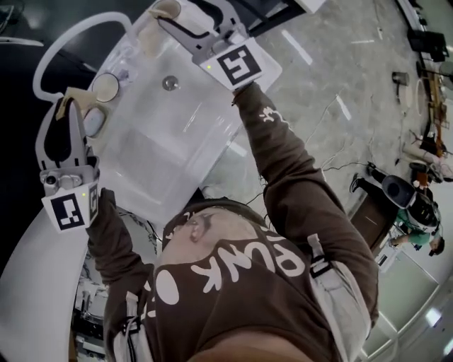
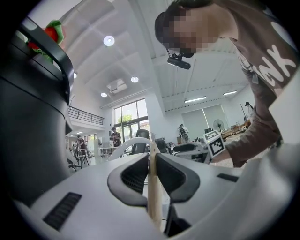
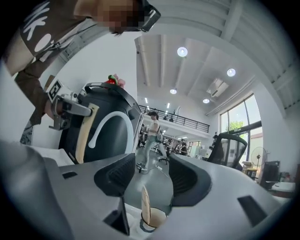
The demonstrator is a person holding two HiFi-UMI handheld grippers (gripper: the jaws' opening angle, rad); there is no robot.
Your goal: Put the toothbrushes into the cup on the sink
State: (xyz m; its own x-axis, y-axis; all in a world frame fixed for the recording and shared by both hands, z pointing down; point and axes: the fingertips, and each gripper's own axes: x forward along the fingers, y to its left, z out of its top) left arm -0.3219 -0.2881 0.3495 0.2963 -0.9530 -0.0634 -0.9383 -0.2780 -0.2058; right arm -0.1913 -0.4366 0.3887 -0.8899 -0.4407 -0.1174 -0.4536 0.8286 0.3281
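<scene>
My left gripper (image 1: 67,117) hangs at the left rim of the white sink (image 1: 163,152), shut on a tan wooden toothbrush (image 1: 79,106). In the left gripper view the toothbrush (image 2: 153,197) stands as a thin strip pinched between the dark pads of that gripper (image 2: 152,161). My right gripper (image 1: 187,18) is at the sink's far corner. In the right gripper view it (image 3: 152,176) is open, with nothing touching its pads. Just below its jaws sits the cup (image 3: 157,220) with another toothbrush (image 3: 146,206) standing in it.
Two round items (image 1: 105,88) sit on the sink's left rim by a curved white faucet pipe (image 1: 71,39). The drain (image 1: 170,83) is in the basin's far part. A grey floor with cables, bags and a person (image 1: 417,219) lies to the right.
</scene>
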